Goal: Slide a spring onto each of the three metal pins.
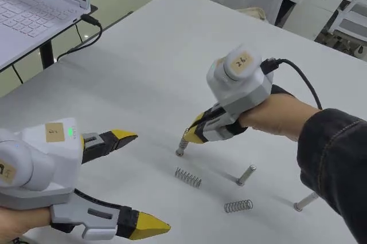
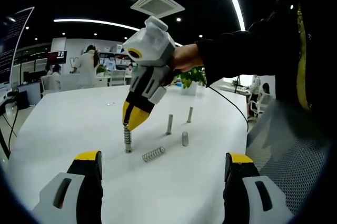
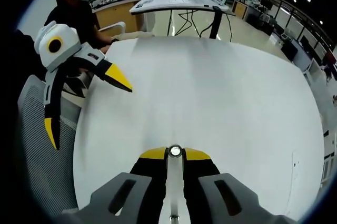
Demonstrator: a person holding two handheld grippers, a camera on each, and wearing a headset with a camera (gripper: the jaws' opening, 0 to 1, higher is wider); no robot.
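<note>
My right gripper is shut on a spring that sits over the nearest upright metal pin. In the right gripper view its yellow tips pinch the round top of that spring. The left gripper view shows the same pin and spring under the right gripper. Two bare pins stand to the right. Two loose springs lie on the table. My left gripper hovers open at the near left, holding nothing.
The white table spreads wide around the parts. A laptop on a side stand sits at the far left, its cable hanging beside the table edge. Chairs and cabinets stand beyond the far edge.
</note>
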